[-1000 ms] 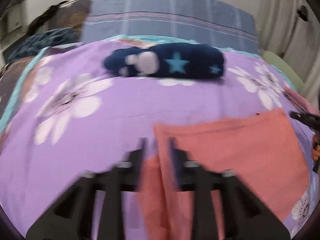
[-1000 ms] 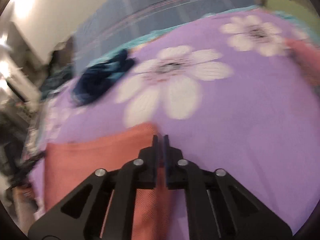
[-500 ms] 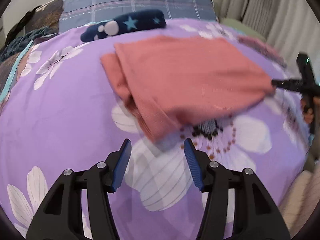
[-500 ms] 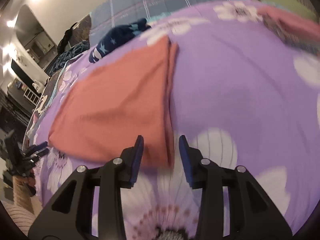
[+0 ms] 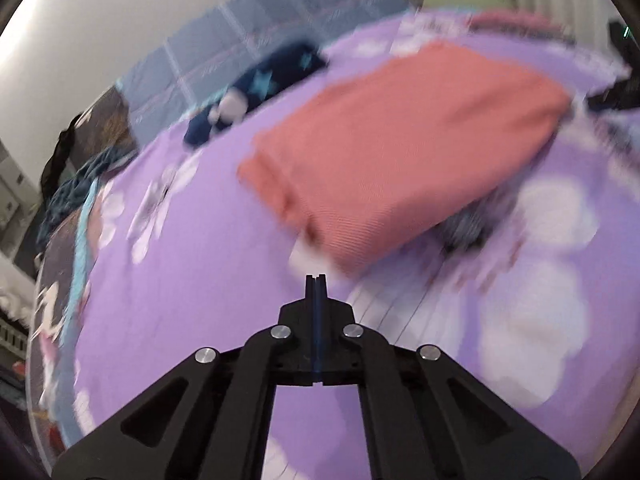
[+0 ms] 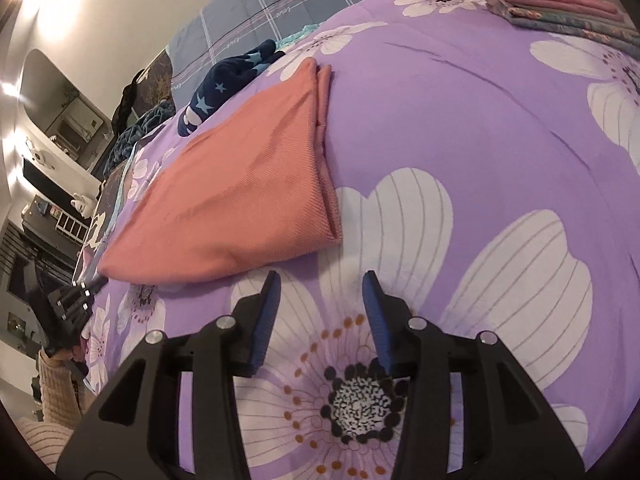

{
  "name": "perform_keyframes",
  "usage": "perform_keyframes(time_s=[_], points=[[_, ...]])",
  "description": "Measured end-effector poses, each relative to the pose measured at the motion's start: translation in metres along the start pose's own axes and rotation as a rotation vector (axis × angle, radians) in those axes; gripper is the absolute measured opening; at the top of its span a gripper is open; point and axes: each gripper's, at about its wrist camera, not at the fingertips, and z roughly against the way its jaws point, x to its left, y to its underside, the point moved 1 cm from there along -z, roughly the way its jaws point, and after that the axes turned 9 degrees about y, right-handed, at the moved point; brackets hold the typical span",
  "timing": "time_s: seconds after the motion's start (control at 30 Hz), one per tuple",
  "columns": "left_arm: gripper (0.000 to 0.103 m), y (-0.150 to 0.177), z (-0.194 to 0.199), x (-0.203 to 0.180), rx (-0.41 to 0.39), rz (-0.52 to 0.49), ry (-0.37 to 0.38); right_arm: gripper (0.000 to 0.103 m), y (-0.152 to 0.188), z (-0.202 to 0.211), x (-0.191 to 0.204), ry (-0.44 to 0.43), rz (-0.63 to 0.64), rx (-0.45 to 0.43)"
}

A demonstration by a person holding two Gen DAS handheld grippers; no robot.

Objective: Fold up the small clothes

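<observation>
Salmon-pink ribbed knit garment [image 6: 240, 192], folded flat into a layered, roughly rectangular panel on the purple floral bedspread. Doubled edges stacked along the right side, running from the far corner to the near corner. Surface smooth, few wrinkles, lying apart from both tools. Blurred in the left wrist view [image 5: 400, 140], same flat folded shape. Stack of folded clothes [image 6: 560, 4], pink piece on top, at the far right edge of the bed.

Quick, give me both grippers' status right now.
Left gripper: closed, holding nothing, just short of the folded coral garment.
Right gripper: open, empty, over the purple floral bedspread.
</observation>
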Motion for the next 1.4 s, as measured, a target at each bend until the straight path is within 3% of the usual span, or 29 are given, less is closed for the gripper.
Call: perform_keyframes(time_s=[0.1,0.2,0.23,0.27,0.33,0.43,0.5,0.63,0.73,0.8,0.97,1.03,1.07,1.17,1.3,1.4], points=[[0.0,0.018,-0.01,0.004,0.066,0.032,-0.032,0.044,-0.003,-0.004,-0.001,0.001,-0.008,0.006],[0.001,0.011,0.009,0.01,-0.019,0.143,0.008,0.043,-0.011,-0.003,0.0,0.011,0.014,-0.003],[0.008,0.001,0.017,0.009,-0.069,0.169,0.028,0.044,-0.012,-0.003,0.001,0.013,0.014,-0.005],[0.013,-0.012,0.025,0.006,-0.121,0.184,0.056,0.044,-0.015,-0.004,-0.001,0.016,0.01,-0.011],[0.035,-0.042,0.035,-0.011,-0.219,0.168,0.126,0.044,-0.02,-0.006,-0.003,0.02,0.0,-0.019],[0.037,-0.088,0.03,-0.053,-0.27,0.109,0.287,0.042,-0.029,-0.009,-0.007,0.032,-0.002,-0.034],[0.037,-0.116,0.011,-0.094,-0.232,0.054,0.369,0.036,-0.037,-0.008,-0.012,0.03,-0.008,-0.049],[0.037,-0.157,-0.029,-0.195,-0.15,-0.16,0.4,0.031,-0.059,0.001,-0.026,0.026,-0.011,-0.095],[0.037,-0.175,-0.051,-0.235,-0.136,-0.196,0.433,0.031,-0.077,0.001,-0.037,0.019,0.01,-0.087],[0.037,-0.184,-0.065,-0.251,-0.126,-0.212,0.396,0.031,-0.088,-0.002,-0.041,0.01,0.012,-0.074],[0.033,-0.195,-0.079,-0.25,-0.099,-0.147,0.398,0.031,-0.124,-0.03,-0.029,-0.041,0.083,-0.01],[0.019,-0.196,-0.077,-0.243,-0.11,-0.098,0.409,0.032,-0.138,-0.045,-0.017,-0.071,0.117,0.019],[0.015,-0.196,-0.078,-0.238,-0.115,-0.072,0.419,0.038,-0.146,-0.056,-0.011,-0.113,0.131,0.038],[0.007,-0.199,-0.078,-0.227,-0.134,0.016,0.474,0.045,-0.164,-0.08,0.0,-0.189,0.127,0.07],[0.006,-0.198,-0.07,-0.213,-0.157,0.098,0.58,0.048,-0.187,-0.117,0.009,-0.19,0.097,0.12],[0.003,-0.197,-0.068,-0.209,-0.166,0.12,0.641,0.05,-0.197,-0.128,0.015,-0.18,0.111,0.111]])
